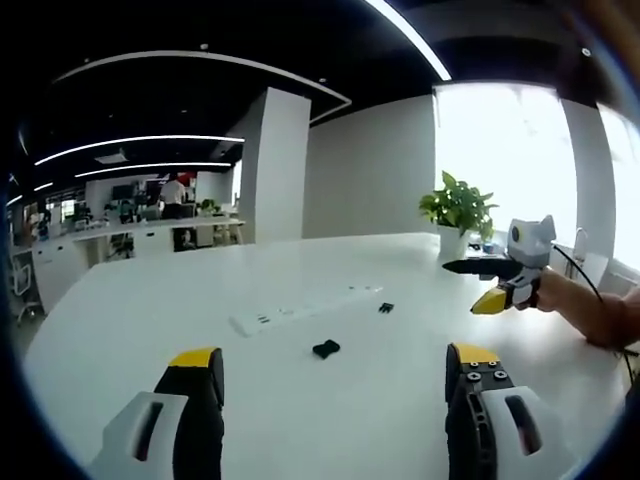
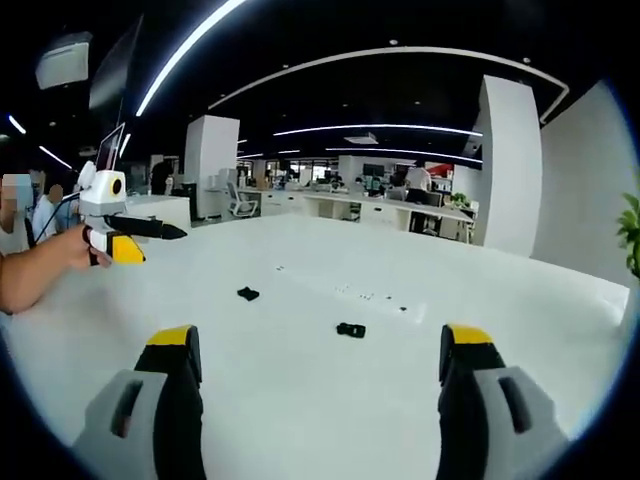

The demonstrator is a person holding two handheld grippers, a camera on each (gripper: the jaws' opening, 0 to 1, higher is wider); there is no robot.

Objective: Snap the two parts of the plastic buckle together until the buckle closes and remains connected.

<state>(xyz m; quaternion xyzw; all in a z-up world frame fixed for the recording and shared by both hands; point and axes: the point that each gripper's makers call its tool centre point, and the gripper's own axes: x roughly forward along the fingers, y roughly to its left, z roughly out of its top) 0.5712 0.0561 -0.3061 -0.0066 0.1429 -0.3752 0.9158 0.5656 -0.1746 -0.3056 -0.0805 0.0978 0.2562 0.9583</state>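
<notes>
Two small black buckle parts lie apart on the white table (image 1: pixel 150 300). In the left gripper view, the larger part (image 1: pixel 326 348) lies just beyond my left gripper (image 1: pixel 335 362), whose yellow-tipped jaws stand wide open and empty. The smaller part (image 1: pixel 386 308) lies farther off to the right. My right gripper (image 1: pixel 478 285) hovers over the table at the right, held by a hand. In the right gripper view, one part (image 2: pixel 350 329) sits just ahead of my open right gripper (image 2: pixel 320 340) and the other part (image 2: pixel 248 294) farther left. The left gripper (image 2: pixel 152 242) hangs at the left.
A flush power strip (image 1: pixel 300 311) runs across the table behind the buckle parts. A potted plant (image 1: pixel 458 205) stands at the table's far edge by the window. Desks, a white pillar (image 1: pixel 272 165) and people are in the office beyond.
</notes>
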